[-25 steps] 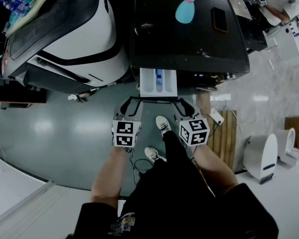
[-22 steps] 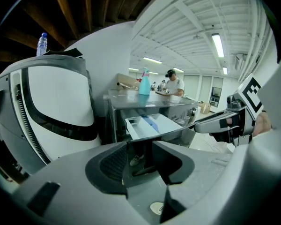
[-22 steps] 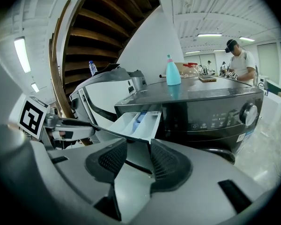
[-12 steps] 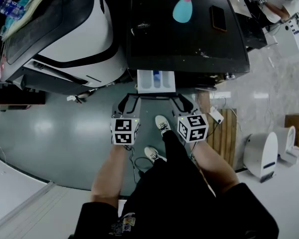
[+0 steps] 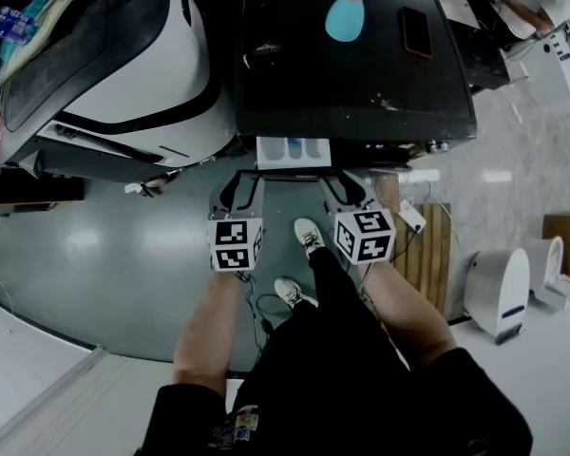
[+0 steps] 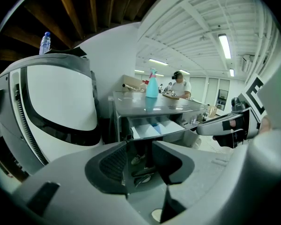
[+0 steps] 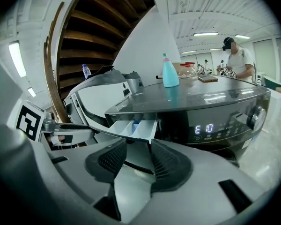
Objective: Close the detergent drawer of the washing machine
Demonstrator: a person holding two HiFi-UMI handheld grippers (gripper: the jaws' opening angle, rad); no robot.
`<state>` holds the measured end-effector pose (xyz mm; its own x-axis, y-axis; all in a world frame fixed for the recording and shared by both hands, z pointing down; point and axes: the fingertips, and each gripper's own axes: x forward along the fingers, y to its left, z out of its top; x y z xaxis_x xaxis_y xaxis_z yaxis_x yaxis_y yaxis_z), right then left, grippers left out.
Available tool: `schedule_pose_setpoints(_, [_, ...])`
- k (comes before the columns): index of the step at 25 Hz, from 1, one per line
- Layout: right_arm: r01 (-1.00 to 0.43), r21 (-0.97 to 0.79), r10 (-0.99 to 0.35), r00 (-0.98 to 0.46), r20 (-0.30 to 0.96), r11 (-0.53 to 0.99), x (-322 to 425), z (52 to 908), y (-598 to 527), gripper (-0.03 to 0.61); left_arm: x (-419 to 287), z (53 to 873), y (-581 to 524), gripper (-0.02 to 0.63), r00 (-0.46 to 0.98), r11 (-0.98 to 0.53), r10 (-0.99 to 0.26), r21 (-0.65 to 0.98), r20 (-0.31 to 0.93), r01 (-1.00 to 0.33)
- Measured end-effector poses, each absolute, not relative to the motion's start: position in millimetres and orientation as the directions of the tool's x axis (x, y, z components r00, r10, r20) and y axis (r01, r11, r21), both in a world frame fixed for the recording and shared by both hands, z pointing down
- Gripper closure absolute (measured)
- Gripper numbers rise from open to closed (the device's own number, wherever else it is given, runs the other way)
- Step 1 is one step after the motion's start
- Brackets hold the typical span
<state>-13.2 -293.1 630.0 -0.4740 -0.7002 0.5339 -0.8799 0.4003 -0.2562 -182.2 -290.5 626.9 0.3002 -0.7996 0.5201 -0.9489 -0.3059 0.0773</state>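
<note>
The head view alone showed the whole layout from above. The detergent drawer (image 5: 293, 152) stuck a short way out of the front of the dark-topped washing machine (image 5: 361, 74). The left hand-held gripper (image 5: 240, 184) and the right hand-held gripper (image 5: 346, 184) were both at its dark front panel, one toward each end. Only that view showed the person's shoes (image 5: 309, 237) on the grey floor, a wooden pallet (image 5: 427, 255) to the right, and a dark flat phone-like object (image 5: 415, 31) on the machine's top.

The right gripper view alone showed the lit display (image 7: 206, 128) reading "E10" and the round dial (image 7: 257, 117) on the machine's front. It also showed a person (image 7: 236, 55) standing beyond the machine. The left gripper view gave the closest look at the large white appliance (image 6: 61, 102) beside the machine, with a water bottle (image 6: 45, 42) on top of it. Both gripper views showed the turquoise spray bottle (image 6: 151, 86) upright on the machine's top.

Each hand-held gripper was released, its ribbed jaws apart and grasping nothing, with the drawer's front edge right at the jaw tips. Whether they touched it could not be told.

The drawer's white compartments looked bare apart from a blue insert in the middle one.
</note>
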Motion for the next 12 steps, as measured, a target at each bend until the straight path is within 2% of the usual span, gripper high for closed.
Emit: schedule_pose_setpoints(12, [-0.898,-0.295,-0.720,-0.437,0.538,0.325,-14,633,-323,0.410,-186,628,-319,0.446,0.219,-0.207,-0.830,0.082,0.514,-0.975])
